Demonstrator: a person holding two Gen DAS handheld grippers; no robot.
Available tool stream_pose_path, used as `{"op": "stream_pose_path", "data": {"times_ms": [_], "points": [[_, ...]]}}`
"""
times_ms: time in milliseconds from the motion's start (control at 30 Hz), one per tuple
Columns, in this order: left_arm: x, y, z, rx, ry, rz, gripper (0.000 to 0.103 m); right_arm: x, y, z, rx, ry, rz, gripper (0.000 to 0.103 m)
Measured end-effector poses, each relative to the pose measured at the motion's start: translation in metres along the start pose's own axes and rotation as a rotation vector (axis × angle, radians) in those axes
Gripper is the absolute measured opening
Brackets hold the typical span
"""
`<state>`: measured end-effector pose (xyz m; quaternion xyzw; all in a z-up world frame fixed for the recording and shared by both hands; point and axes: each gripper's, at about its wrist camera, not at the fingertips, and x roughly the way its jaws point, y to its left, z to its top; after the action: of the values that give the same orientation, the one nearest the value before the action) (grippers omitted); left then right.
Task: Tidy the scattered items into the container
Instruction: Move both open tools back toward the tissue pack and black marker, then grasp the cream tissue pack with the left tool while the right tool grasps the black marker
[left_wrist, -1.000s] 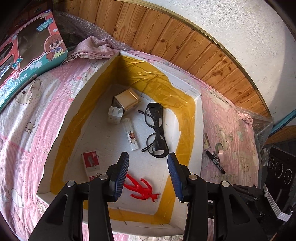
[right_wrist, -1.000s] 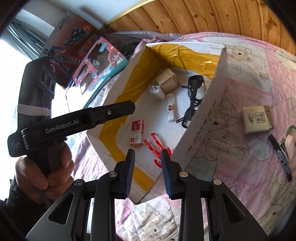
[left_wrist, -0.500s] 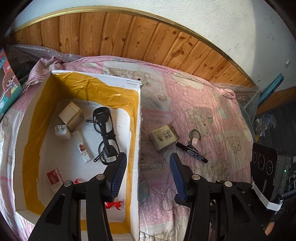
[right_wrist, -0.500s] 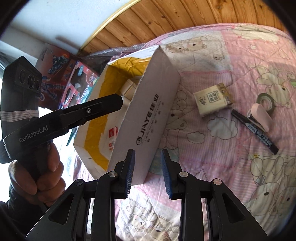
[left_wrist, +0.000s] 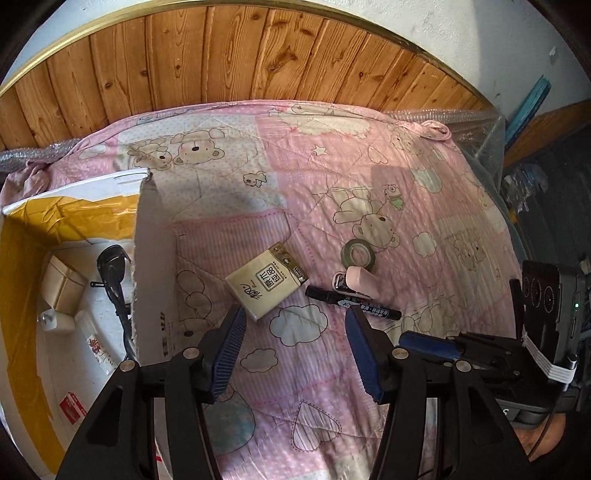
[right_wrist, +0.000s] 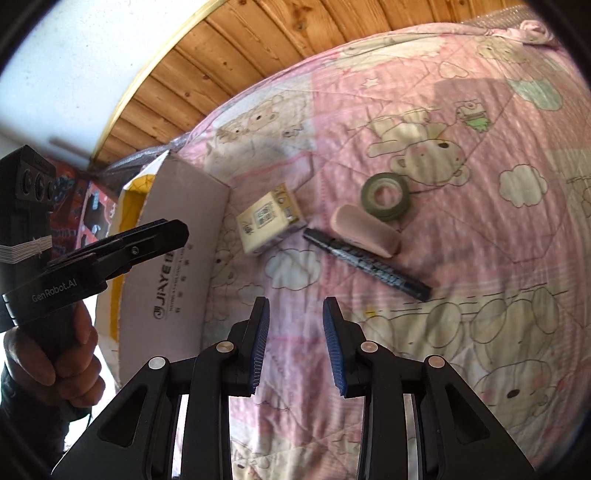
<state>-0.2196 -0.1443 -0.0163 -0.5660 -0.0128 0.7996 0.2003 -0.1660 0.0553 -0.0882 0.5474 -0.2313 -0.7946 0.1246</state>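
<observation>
"genrobot.ai" on the left tongs (right_wrist: 110, 254); "jiaye" on the box (right_wrist: 173, 280).

Bright patchy sunlight, fisheye-warped edges

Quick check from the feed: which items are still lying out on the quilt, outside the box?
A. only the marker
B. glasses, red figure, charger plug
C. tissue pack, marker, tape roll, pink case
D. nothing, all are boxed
C: the tissue pack, black marker, green tape roll and pink case all lie on the quilt beside the box, while the glasses are already inside it.
</observation>
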Motion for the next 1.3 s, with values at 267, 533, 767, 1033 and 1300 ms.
{"op": "stream_pose_path", "data": {"times_ms": [267,533,767,1033,1300], "points": [[0.055,-0.012,0.011,0.119,0.085,0.104,0.062,0.017,-0.027,0.006,-0.088,0.012,-0.142,0.034],[0.093,-0.008,0.018,0.156,0.136,0.142,0.062,0.048,-0.023,0.01,-0.275,0.057,-0.236,0.037],[0.118,-0.005,0.024,0.204,0.126,0.198,0.071,0.066,-0.028,0.014,-0.323,0.075,-0.251,0.039],[0.138,0.025,0.036,0.058,0.158,0.187,0.073,0.055,-0.056,0.023,-0.091,0.1,-0.105,0.026],[0.132,0.037,0.044,-0.016,0.125,0.138,0.069,0.067,-0.041,0.023,-0.096,0.113,-0.058,0.029]]}}
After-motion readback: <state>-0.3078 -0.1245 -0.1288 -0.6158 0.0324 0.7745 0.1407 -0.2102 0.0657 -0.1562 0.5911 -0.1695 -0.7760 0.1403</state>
